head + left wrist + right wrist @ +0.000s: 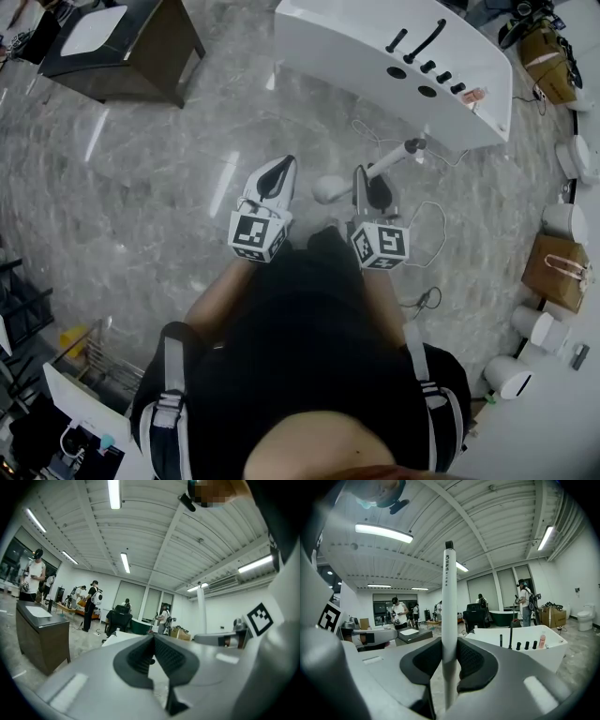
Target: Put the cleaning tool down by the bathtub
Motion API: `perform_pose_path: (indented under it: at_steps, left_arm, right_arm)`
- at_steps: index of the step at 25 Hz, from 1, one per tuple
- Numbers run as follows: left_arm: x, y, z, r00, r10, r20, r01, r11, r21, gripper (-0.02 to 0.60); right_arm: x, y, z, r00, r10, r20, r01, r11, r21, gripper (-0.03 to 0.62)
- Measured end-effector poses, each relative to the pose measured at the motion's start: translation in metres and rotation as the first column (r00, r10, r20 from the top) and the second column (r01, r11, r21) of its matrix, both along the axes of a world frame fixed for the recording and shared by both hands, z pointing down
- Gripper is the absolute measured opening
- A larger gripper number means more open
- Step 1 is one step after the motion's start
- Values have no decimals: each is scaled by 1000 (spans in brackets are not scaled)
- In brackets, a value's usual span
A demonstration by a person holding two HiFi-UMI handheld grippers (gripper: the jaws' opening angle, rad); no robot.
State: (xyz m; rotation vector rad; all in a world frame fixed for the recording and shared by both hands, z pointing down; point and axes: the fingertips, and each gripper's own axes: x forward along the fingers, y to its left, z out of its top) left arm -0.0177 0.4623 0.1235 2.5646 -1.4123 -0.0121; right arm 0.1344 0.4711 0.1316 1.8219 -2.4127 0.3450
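Note:
The cleaning tool [392,158] is a long white handle with a rounded white head at its near end, held above the marble floor. My right gripper [367,180] is shut on its handle. In the right gripper view the handle [449,602] stands upright between the pads of the right gripper [449,644]. The white bathtub [375,42] lies just ahead, with black taps on its rim, and its side also shows as the bathtub [520,651] at right. My left gripper [277,171] hangs beside the right one, shut and empty; its pads [140,656] meet at the tip.
A dark cabinet with a white basin [122,47] stands at the far left. A thin cable [427,230] loops over the floor near the tub. White toilets [565,223] and a paper bag [557,272] line the right side. People stand far off [93,604].

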Motion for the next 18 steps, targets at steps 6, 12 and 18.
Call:
perform_pose_path:
  at_steps: [6,12,18]
  left_arm:
    - [-12,-18,3,1000,-17,-6,17,1000,-7,9]
    - [-4,-54,7,999,-47,-14,47,999,-6,9]
    - [15,-105,12,997,-82,-3,82,997,-7,9]
  right_arm:
    - [-5,-21,4,1000,8,-6,-8,1000,-7,91]
    - [3,-63,10,1000,-13,1,13,1000,-7,92]
    - [18,-116,18,999,-52,-3,52,999,-13,91]
